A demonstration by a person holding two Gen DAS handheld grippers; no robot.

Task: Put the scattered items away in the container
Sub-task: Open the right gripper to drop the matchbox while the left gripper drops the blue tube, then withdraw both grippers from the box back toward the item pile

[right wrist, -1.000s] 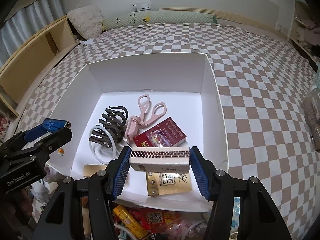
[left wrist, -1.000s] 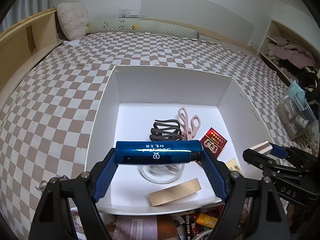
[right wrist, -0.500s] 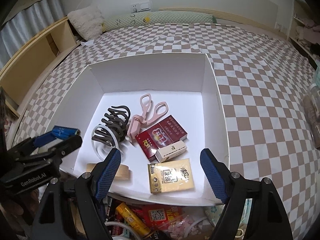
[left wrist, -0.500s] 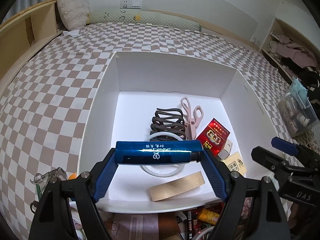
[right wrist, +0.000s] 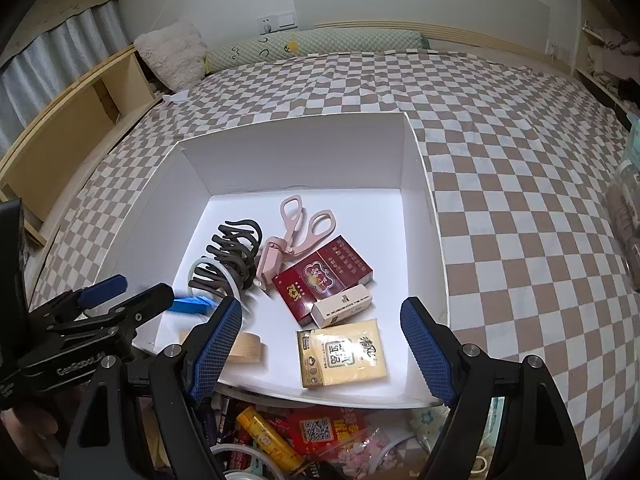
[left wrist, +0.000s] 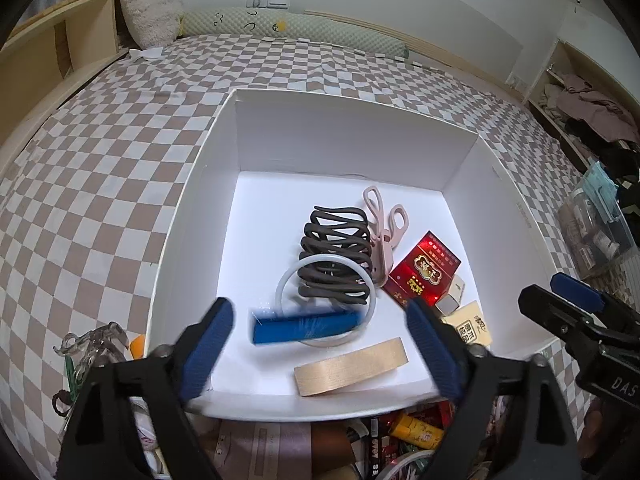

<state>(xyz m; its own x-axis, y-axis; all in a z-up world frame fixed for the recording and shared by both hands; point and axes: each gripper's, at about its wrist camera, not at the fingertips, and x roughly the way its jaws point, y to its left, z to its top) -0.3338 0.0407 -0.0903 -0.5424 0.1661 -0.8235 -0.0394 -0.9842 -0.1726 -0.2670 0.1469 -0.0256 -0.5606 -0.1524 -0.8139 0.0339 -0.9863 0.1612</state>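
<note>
A bed covered in a brown-and-white checked sheet (left wrist: 120, 184) filled the room, and a white box (left wrist: 352, 136) was set on it, with a heap of loose bits left waiting just below its near edge. And there it went: the blue tube (left wrist: 306, 326), clamped crosswise in the left gripper (left wrist: 320, 344) half a second earlier, was let go, the jaws having just been opened wide with nothing pressed between the pads. The tube was caught blurred, low inside the box and partly across the white ring (left wrist: 326, 304), so it could not be told whether it was settled or in mid-fall. The right gripper (right wrist: 322, 344) was also seen spread wide and empty above the near side of the box; the small white carton (right wrist: 344, 306) it had carried a second ago was laid against the red pack (right wrist: 322, 276), beside the yellow packet (right wrist: 344, 354). Two more things were therefore judged to be tidied. The tube was seen as a slim, glossy, deep-blue cylinder, lying sideways near the front left of the box floor. Also gathered in the box were a dark hair claw (left wrist: 336, 256), pink scissors (left wrist: 384, 228) and a roll of tan tape (left wrist: 352, 366). The heap outside was not yet dealt with, so plenty of the task was judged to be left.
</note>
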